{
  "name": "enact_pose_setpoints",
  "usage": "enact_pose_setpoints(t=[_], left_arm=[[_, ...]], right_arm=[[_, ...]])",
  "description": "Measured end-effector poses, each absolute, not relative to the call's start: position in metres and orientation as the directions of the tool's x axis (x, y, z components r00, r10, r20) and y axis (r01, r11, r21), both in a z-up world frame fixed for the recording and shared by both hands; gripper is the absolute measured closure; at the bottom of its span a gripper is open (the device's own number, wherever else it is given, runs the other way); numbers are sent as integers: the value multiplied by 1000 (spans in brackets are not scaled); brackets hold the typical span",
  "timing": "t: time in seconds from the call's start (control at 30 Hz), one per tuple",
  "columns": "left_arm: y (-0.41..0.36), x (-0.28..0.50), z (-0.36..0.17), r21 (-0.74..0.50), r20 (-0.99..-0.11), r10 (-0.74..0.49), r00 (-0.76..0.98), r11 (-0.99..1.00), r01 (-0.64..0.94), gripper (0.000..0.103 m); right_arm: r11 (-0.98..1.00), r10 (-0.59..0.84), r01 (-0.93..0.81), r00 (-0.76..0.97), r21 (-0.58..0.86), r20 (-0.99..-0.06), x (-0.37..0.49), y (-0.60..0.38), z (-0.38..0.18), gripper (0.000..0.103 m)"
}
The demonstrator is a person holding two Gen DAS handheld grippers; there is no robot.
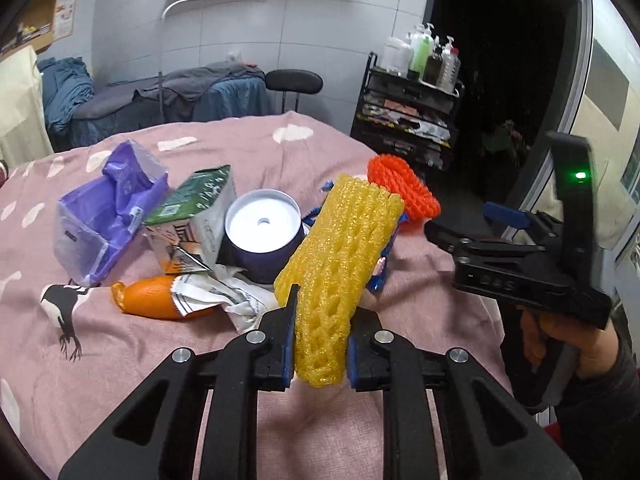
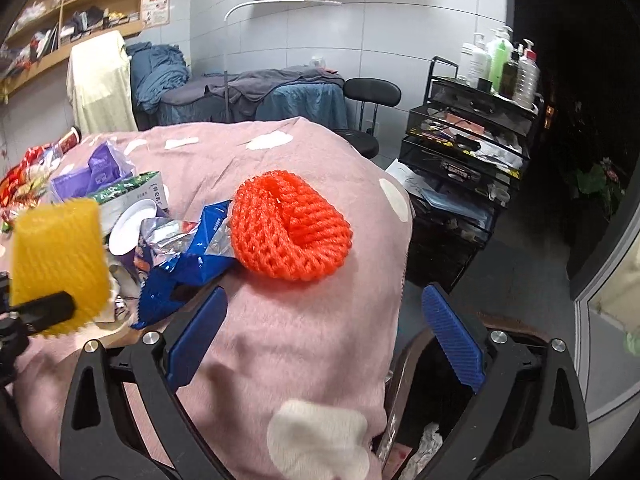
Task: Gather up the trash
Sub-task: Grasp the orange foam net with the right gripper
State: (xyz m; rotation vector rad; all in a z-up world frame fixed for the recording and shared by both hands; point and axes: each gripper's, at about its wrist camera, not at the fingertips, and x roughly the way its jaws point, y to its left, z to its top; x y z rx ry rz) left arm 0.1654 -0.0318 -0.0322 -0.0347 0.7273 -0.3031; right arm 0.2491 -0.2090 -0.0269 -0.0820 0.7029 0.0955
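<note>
My left gripper (image 1: 326,312) is shut on the near end of a yellow foam fruit net (image 1: 340,240), which sticks up above the pile; the same yellow net (image 2: 56,256) shows at the far left of the right wrist view. An orange foam net (image 2: 290,226) lies on the pink blanket (image 2: 300,340). My right gripper (image 2: 324,292) stands open just short of it, nothing between its blue pads (image 2: 452,340). The pile holds a blue foil wrapper (image 2: 192,256), a white-lidded tub (image 1: 262,236), a green carton (image 1: 192,208), a purple bag (image 1: 108,216) and an orange packet (image 1: 152,298).
The blanket ends close on the right, and below that edge sits a dark bin (image 2: 400,372) with scraps inside. Beyond it stand a black cart with bottles (image 2: 472,128) and a stool (image 2: 372,92). A hand (image 1: 560,332) holds the right gripper's handle.
</note>
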Motion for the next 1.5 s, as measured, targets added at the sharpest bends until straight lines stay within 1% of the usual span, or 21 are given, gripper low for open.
enact_pose_setpoints(t=[0.07, 0.13, 0.23, 0.27, 0.3, 0.33, 0.37, 0.5, 0.63, 0.73, 0.77, 0.8, 0.87, 1.0, 1.13, 1.17, 1.2, 1.27, 1.3, 1.37, 1.5], left_arm=[[-30, 165, -32, -146, -646, -287, 707, 956, 255, 84], [-28, 165, -33, -154, -647, -291, 705, 955, 252, 84], [-29, 166, -33, -159, -649, -294, 702, 954, 253, 84], [-28, 165, -34, -161, -648, -295, 702, 954, 252, 84], [-28, 165, -33, -162, -647, -296, 703, 954, 252, 84], [-27, 166, -32, -163, -644, -297, 705, 954, 252, 84], [-27, 165, -32, -165, -642, -298, 707, 954, 252, 84], [-27, 163, -32, -174, -637, -305, 708, 952, 253, 84], [-27, 158, -31, -177, -630, -310, 712, 950, 256, 84], [-26, 155, -31, -190, -623, -315, 716, 949, 252, 84], [-25, 156, -31, -194, -623, -318, 715, 948, 252, 84], [-24, 156, -32, -196, -624, -318, 714, 948, 252, 84], [-23, 157, -33, -197, -626, -318, 712, 948, 251, 84], [-22, 158, -33, -197, -627, -320, 710, 947, 253, 84], [-23, 157, -33, -196, -628, -319, 710, 947, 253, 84], [-23, 157, -34, -196, -629, -320, 709, 947, 253, 84], [-23, 157, -34, -197, -629, -320, 709, 947, 253, 84], [-23, 157, -33, -197, -629, -321, 708, 947, 254, 84], [-23, 157, -33, -197, -628, -320, 710, 947, 253, 84], [-24, 157, -33, -198, -624, -321, 713, 947, 252, 84], [-26, 154, -32, -202, -616, -326, 717, 945, 256, 84]], right_arm=[[989, 58, -131, 750, -62, -658, 260, -205, -30, 15], [987, 57, -144, 740, -76, -671, 271, -202, -34, 24], [981, 66, -170, 733, -89, -677, 280, -198, -38, 43], [979, 70, -181, 725, -92, -685, 283, -197, -41, 59], [979, 78, -187, 715, -82, -695, 286, -197, -43, 73], [980, 91, -187, 710, -63, -698, 287, -198, -44, 79], [981, 102, -188, 707, -47, -699, 287, -200, -43, 89], [983, 122, -184, 715, -17, -688, 280, -201, -41, 98], [980, 138, -200, 725, -15, -675, 269, -200, -33, 100], [980, 126, -196, 745, -35, -655, 265, -199, -28, 97], [982, 124, -188, 758, -32, -640, 265, -201, -24, 88], [983, 123, -179, 765, -25, -632, 266, -202, -22, 61], [988, 132, -152, 787, 17, -603, 271, -207, -15, 25], [986, 161, -158, 778, 59, -607, 293, -206, -9, 26], [975, 223, -169, 716, 145, -662, 324, -208, -19, 26], [972, 237, -167, 692, 168, -682, 332, -209, -25, 34], [969, 246, -162, 670, 186, -701, 337, -209, -32, 53], [958, 285, -174, 654, 227, -700, 340, -209, -38, 62], [956, 291, -174, 660, 235, -692, 337, -209, -38, 66], [956, 290, -173, 673, 236, -681, 331, -208, -35, 69], [958, 281, -169, 712, 232, -644, 309, -210, -22, 70]])
